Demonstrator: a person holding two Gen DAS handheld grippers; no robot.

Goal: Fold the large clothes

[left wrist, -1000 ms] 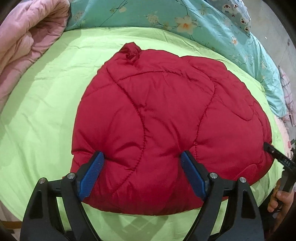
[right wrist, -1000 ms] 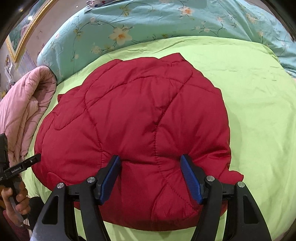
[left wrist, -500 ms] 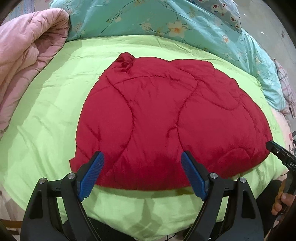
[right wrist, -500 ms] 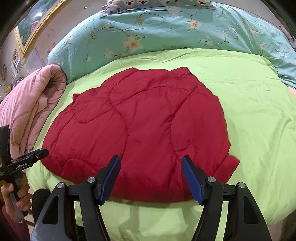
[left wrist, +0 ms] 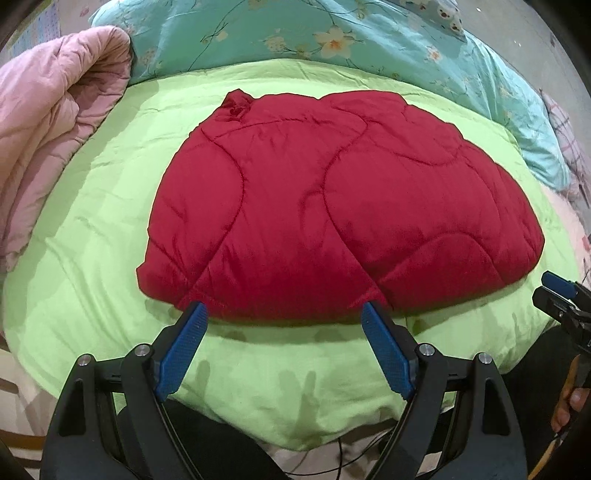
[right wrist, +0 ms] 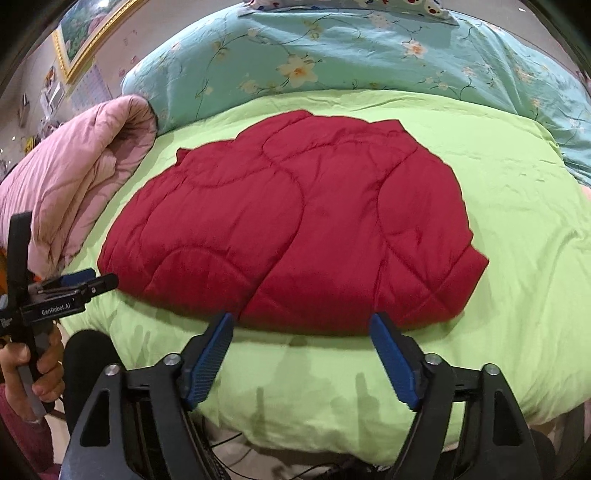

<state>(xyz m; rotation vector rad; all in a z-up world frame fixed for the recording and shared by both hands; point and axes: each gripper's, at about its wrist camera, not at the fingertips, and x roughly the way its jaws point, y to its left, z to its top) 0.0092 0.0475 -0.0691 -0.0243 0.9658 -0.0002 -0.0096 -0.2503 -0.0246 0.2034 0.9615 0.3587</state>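
Note:
A red quilted padded garment (left wrist: 332,206) lies folded flat on the lime green bed cover (left wrist: 92,221); it also shows in the right wrist view (right wrist: 295,229). My left gripper (left wrist: 284,314) is open and empty, its blue fingertips just short of the garment's near edge, above the cover's front. My right gripper (right wrist: 301,325) is open and empty in the same way at the near edge. The left gripper also shows at the left of the right wrist view (right wrist: 92,282), and the right gripper at the right of the left wrist view (left wrist: 554,291).
A rolled pink quilt (left wrist: 48,140) lies at the left of the bed. A teal floral duvet (right wrist: 369,55) lies along the far side. A framed picture (right wrist: 92,33) hangs on the wall. The bed's front edge (right wrist: 332,439) is just below the grippers.
Both grippers have pulled back from over the red garment toward the bed's front edge, and stayed open. The garment now lies flat and free of them.

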